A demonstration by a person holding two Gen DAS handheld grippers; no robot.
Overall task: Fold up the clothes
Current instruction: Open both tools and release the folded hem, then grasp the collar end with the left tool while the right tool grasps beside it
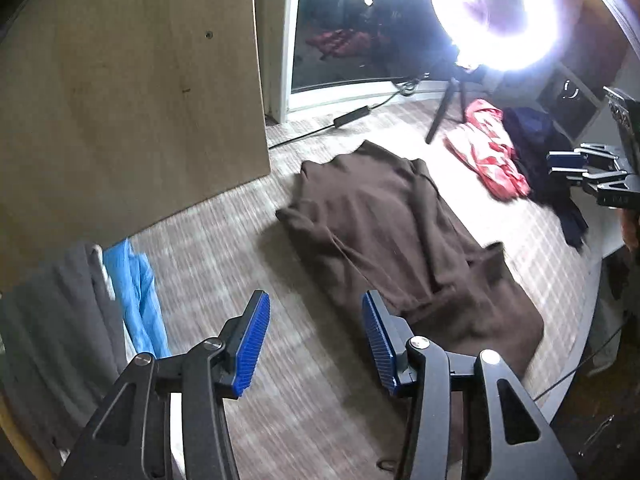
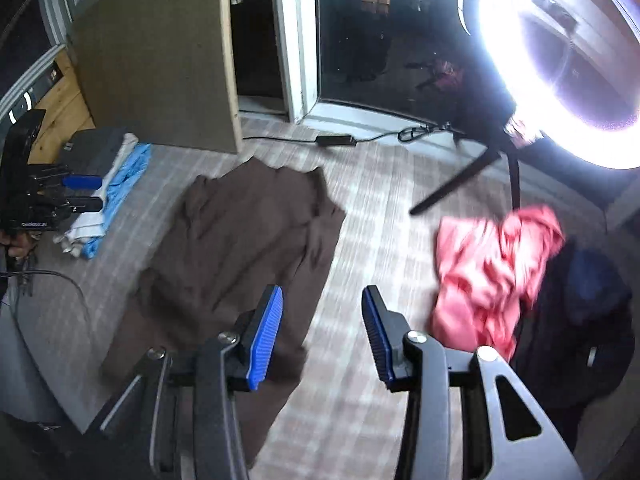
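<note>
Both grippers, left gripper (image 1: pixel 316 344) and right gripper (image 2: pixel 322 336), hang with jaws spread and empty above the half-folded brown garment (image 1: pixel 400 232) at frame centre; the next fold likely needs fresh grips.

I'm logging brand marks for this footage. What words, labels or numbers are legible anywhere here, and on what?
"GenRobot.AI" (first letters uncertain, small and soft): white print on the black body of the left gripper, seen in the right wrist view.
Faint print on the body of the right gripper, in the left wrist view: too blurred to read.
Nothing readable on the brown garment, pink garment or ring light.
</note>
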